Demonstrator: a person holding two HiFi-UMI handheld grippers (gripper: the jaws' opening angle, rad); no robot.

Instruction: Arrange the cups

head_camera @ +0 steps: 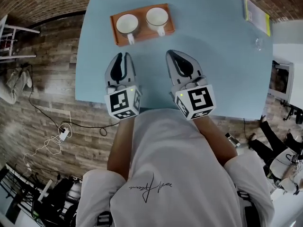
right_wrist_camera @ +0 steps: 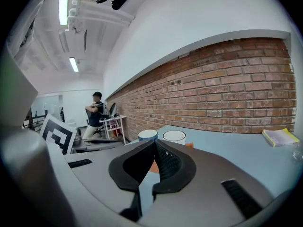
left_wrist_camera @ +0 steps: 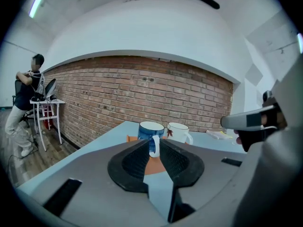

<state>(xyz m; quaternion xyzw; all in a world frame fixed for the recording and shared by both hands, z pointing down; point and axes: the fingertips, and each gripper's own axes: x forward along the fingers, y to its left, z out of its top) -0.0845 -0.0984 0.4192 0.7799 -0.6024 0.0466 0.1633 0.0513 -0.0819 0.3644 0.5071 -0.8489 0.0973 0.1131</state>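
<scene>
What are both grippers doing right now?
Left gripper: open slightly, nothing between the jaws.
Right gripper: closed, holding nothing.

two cups (head_camera: 127, 23) on tray (head_camera: 144, 36)

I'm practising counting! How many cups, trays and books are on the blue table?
Cups: 2, a blue cup and a white cup
Orange tray: 1
Yellow book: 1
Total: 4
</scene>
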